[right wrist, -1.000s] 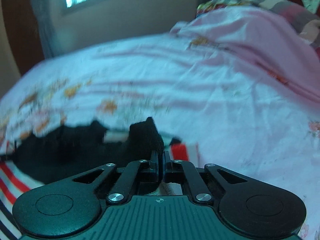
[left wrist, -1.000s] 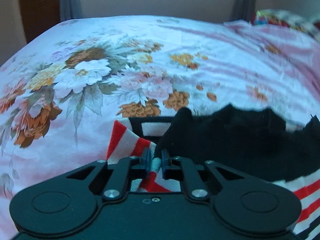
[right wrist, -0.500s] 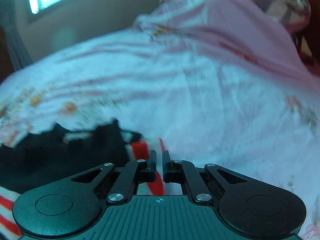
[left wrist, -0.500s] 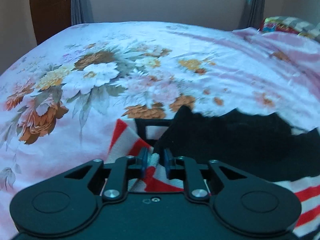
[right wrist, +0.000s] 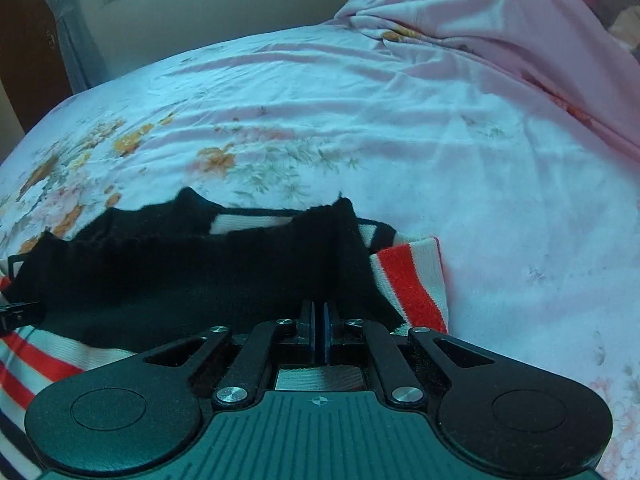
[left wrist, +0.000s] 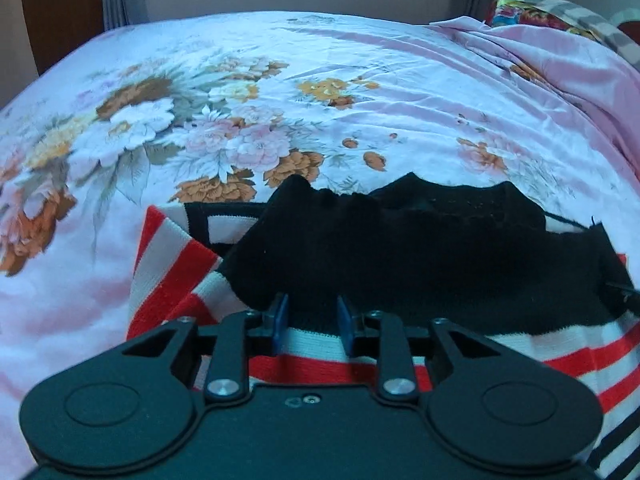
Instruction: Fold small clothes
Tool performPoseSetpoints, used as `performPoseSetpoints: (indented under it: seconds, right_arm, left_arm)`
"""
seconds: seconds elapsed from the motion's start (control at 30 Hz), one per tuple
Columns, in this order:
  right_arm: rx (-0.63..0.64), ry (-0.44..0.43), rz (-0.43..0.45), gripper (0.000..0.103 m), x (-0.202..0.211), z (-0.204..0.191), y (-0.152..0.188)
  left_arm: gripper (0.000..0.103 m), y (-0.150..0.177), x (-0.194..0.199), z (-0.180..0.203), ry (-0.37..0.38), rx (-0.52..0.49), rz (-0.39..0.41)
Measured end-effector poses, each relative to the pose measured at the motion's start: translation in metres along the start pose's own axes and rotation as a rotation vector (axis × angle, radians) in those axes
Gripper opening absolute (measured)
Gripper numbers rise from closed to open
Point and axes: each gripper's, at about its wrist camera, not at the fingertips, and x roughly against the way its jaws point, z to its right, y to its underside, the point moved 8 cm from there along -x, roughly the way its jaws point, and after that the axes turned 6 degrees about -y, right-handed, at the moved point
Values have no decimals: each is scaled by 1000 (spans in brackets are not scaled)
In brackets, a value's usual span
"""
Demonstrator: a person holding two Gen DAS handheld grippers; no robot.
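Your left tool [left wrist: 311, 322] has spread its blue fingers since a moment ago and let go of the striped garment [left wrist: 168, 276], which now lies flat on the floral bedsheet [left wrist: 240, 92] with its black half [left wrist: 400, 248] folded over the red-and-white stripes. Your right tool [right wrist: 319, 328] has its fingers pressed nearly together; whether any cloth is still caught between them, you cannot tell. This fold looks laid down, so the next fold can be set up.

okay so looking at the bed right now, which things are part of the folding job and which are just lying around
Part of the job:
striped garment
left gripper
right gripper

Just lying about:
floral bedsheet
pink blanket
patterned pillow
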Motion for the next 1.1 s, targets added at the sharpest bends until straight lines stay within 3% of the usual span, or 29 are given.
performPoseSetpoints:
  seconds: [0.2,0.47,0.7,0.83,0.87,0.97,1.1]
  right_arm:
    - [17,-63,23,2,43,-24,10]
    - [54,-106,9,2,81,-59,54]
    - [40,-77,-54,2,73,-52,93]
    - [39,-88,-37,3,84,-56,85]
    - [45,-95,-19,3,91,-57,81]
    - [63,-100,14,2,102,-60,73]
    - [15,-124,9,3,98,-58,75]
  left_arm:
    - [27,14,28,-5,-26,-35,17]
    - [37,28,78,-11,-42,-93,77]
    - [38,41,91,-12,-48,-104,71]
    - [38,48,94,-23,-44,-94,64]
    - [42,47,98,-28,-44,-86,73]
    - [70,44,106,-49,-27,-19,92]
    - [78,41,104,-75,-23,39,73]
